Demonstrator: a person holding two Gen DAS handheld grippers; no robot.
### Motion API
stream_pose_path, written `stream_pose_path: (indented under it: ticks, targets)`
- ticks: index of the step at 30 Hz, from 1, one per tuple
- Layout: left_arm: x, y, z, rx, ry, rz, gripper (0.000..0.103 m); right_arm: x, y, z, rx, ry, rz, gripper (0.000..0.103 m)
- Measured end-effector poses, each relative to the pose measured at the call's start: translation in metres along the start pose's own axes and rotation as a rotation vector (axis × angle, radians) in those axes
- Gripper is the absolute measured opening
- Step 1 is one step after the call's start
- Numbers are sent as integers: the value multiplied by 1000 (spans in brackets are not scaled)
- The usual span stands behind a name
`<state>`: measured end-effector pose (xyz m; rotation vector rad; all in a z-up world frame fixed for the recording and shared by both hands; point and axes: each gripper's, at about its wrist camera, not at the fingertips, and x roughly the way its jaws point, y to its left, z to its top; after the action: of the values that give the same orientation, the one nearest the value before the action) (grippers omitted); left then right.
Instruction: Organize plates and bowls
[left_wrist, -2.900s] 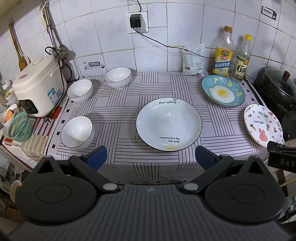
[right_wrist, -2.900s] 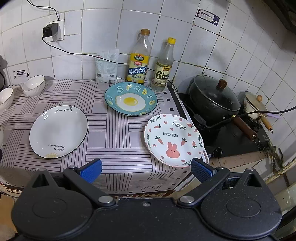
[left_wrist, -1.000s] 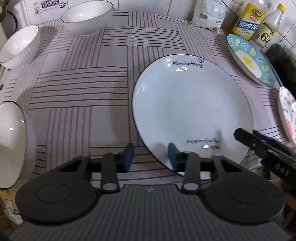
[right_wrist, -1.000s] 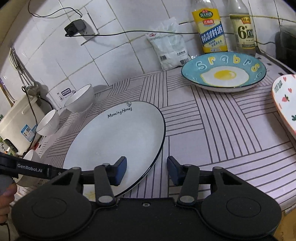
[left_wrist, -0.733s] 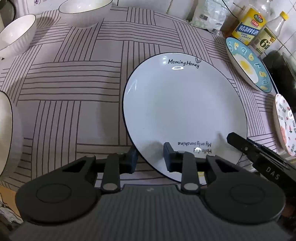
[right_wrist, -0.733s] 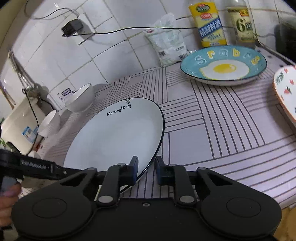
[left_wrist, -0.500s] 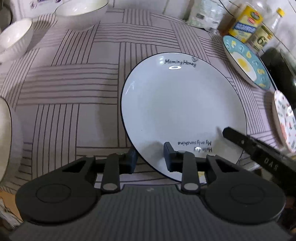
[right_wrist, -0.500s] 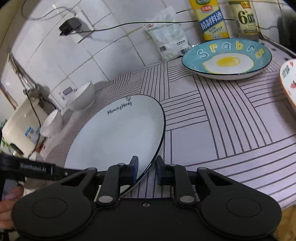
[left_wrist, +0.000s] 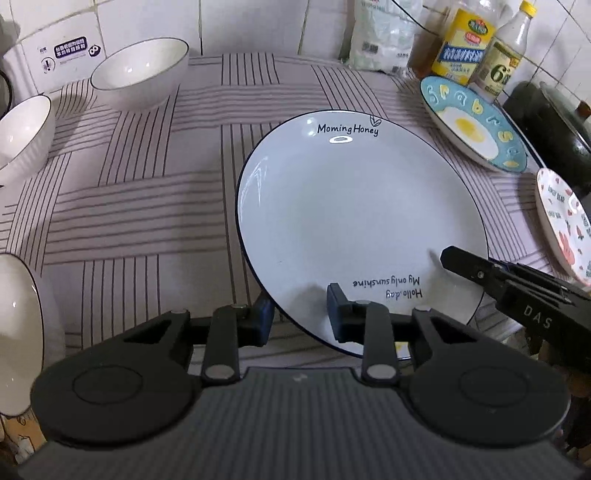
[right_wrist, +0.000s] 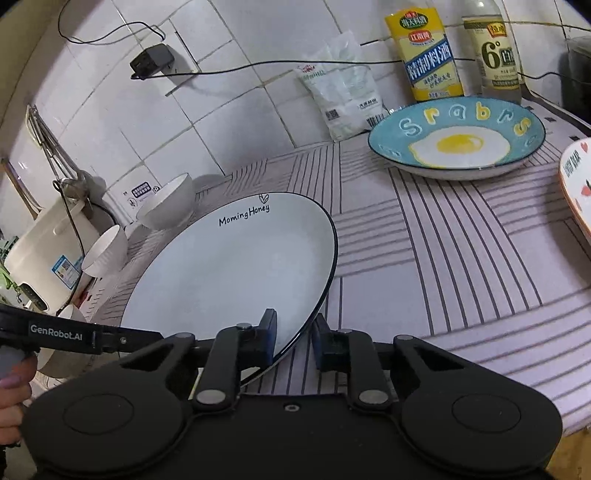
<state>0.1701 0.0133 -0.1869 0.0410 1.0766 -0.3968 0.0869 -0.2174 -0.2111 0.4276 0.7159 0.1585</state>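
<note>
Item: white "Morning Honey" plate (left_wrist: 354, 221), near edge raised off the striped cloth of the bench (left_wrist: 147, 192).

My left gripper (left_wrist: 297, 316) — jaws clamped on the plate rim at 6 o'clock. My right gripper (right_wrist: 293, 334) — jaws clamped on the rim at 4 o'clock.

Blue egg plate (right_wrist: 458, 142) at 1 o'clock, apart. Bunny plate (left_wrist: 563, 221) at 3 o'clock. Three white bowls: 11 o'clock (left_wrist: 142, 72), 10 o'clock (left_wrist: 22, 133), 8 o'clock (left_wrist: 16, 332). Two bottles (right_wrist: 424, 55) behind the egg plate.
</note>
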Motion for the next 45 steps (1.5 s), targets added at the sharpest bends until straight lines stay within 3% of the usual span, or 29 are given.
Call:
stream_pose_path:
  ticks: [14,20,36,39,43,45]
  targets:
    - [10,11,60,-61,-68,10,29,34,10,60,-128,-50,32,25]
    - [25,11,79,-86,-78,14,29,54,7,81,-156,-53,4,25]
    - [65,30,101,-159,-15,39,29,102,6,99,-190,2,-70,28]
    - [65,27,98,-154,-21,55,31,106,5,97,-205,20,-88,29]
    - [56,16,97,-116,-43,94,46,98,14,91,-254,21,-108,36]
    - [49,10,96,-106,-48,107,48,87,20,89,-280,12,-120,39]
